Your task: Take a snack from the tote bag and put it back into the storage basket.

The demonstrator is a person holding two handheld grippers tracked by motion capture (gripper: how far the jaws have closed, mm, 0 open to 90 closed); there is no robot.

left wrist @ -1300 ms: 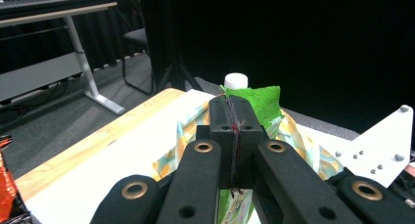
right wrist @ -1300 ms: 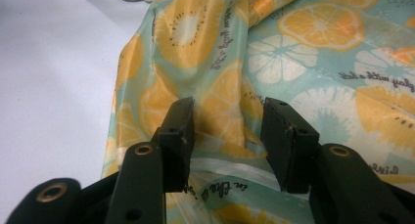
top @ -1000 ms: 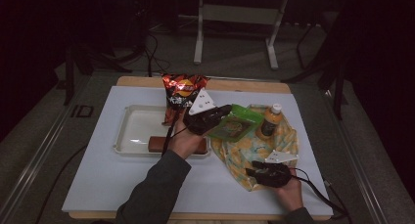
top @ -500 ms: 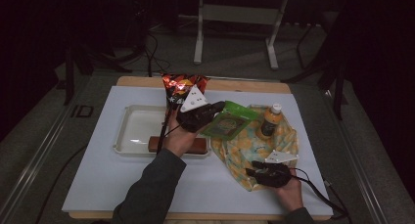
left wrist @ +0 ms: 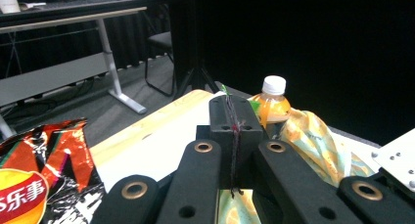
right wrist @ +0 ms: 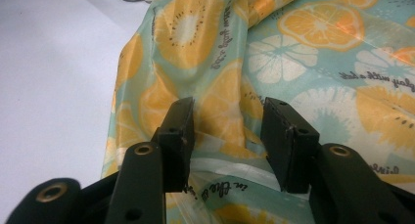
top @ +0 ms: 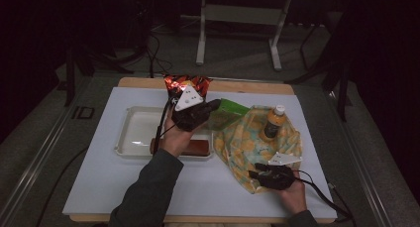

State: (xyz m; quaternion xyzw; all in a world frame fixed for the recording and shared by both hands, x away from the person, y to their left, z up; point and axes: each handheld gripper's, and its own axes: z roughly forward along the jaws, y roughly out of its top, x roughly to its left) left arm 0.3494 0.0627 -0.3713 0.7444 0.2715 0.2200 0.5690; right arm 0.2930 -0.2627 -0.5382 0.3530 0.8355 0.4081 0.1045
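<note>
While the left claw (top: pixel 214 107) hangs over the tabletop (top: pixel 99 187), its jaws are clamped tight on one green packet (top: pixel 229 112), held just above the fruit-print bag (top: pixel 247 138); right claw (top: pixel 256 174) sits at the bag's near edge, jaws parted with the fabric between them; one orange bottle (top: pixel 273 122) stands in the bag; one chip bag (top: pixel 183 84), one white tray (top: pixel 133 138) alongside.

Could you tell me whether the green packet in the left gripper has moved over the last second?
Yes. The green packet has risen and shifted away from the person, toward the chip bag, measured against the white tray.
</note>
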